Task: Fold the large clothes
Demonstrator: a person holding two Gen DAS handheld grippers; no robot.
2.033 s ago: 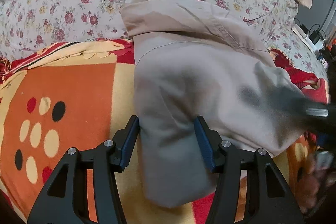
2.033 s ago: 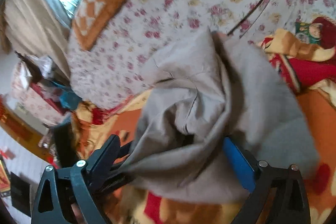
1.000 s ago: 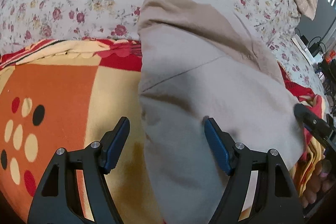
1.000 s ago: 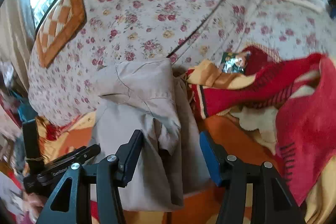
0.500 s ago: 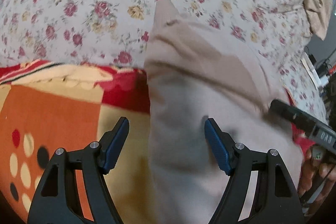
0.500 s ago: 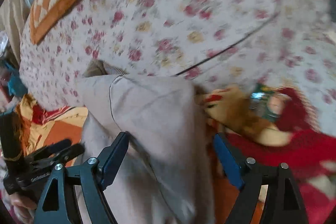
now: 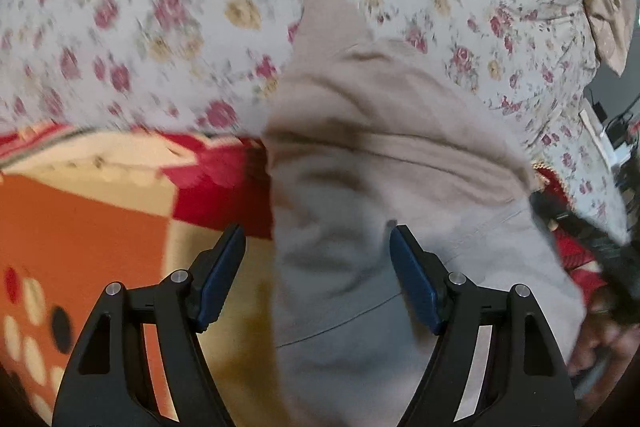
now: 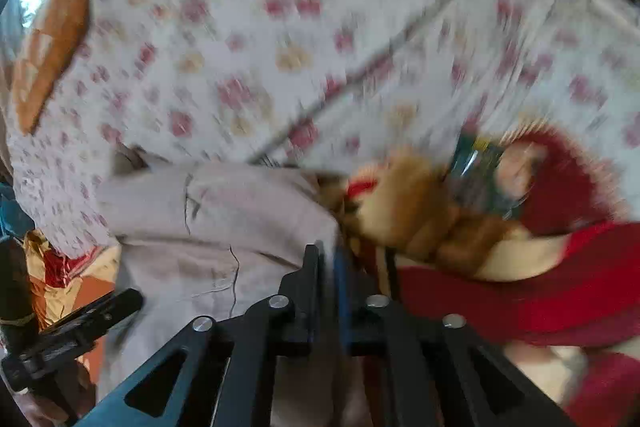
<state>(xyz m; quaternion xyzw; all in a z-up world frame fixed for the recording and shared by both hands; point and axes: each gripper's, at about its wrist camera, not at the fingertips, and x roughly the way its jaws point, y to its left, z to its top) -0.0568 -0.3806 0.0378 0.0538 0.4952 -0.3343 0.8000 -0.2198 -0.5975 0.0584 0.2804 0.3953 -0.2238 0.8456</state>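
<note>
Garment [image 7: 384, 187]: a large beige-grey piece of clothing, partly folded, lying on the bed. Its upper end reaches onto the floral sheet [image 7: 160, 27]; its lower part lies over the patterned blanket [image 7: 80, 227]. A stitched seam runs across the lower cloth. In the right wrist view the garment [image 8: 224, 227] fills the lower left, with its right-hand edge at the gripper.

Left gripper [image 7: 316, 267]: jaws stand wide apart above the garment's left edge. The left finger is over the blanket, the right finger over the cloth. Neither blue pad presses on anything.

Right gripper [image 8: 328, 259]: jaws have just been closing and now stand nearly together, pinching the right-hand edge of the garment between them. In the left wrist view it shows only as a dark blurred shape at the right edge of the picture.

Floral sheet: white with red and yellow flowers, covering the far half of the bed.

Patterned blanket: orange, cream and red, with coloured dots at the lower left; in the right wrist view its red and cream folds [image 8: 540, 287] are bunched up just beside the garment.

Orange-checked cushion [image 8: 52, 59]: at the far left on the sheet, well apart from the garment.
</note>
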